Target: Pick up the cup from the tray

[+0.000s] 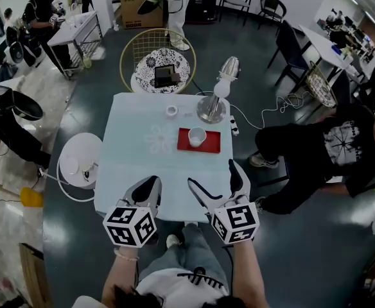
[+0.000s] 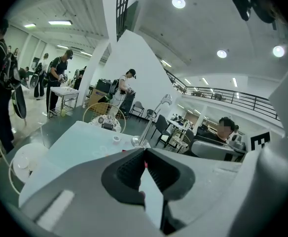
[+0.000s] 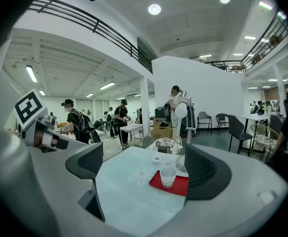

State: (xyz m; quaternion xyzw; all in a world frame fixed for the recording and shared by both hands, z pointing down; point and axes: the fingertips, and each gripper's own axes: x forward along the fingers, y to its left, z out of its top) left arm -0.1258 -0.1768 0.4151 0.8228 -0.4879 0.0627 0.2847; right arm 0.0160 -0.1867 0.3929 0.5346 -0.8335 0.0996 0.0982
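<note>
A white paper cup (image 1: 197,136) stands upright on a red tray (image 1: 211,145) on the right half of the pale table (image 1: 136,178). In the right gripper view the cup (image 3: 168,176) and tray (image 3: 180,184) lie ahead between the jaws, well short of them. My right gripper (image 1: 217,185) hovers open over the table's near right edge, nothing in it. My left gripper (image 1: 150,189) is near the table's front edge with its jaws shut together and empty; its pads (image 2: 134,168) meet at their tips.
A silver desk lamp (image 1: 213,104) stands just behind the tray. A small tape roll (image 1: 171,111) lies at the table's far side. A round patterned stool (image 1: 162,69) is beyond the table, a white round stand (image 1: 79,159) to its left. A seated person (image 1: 322,153) is at the right.
</note>
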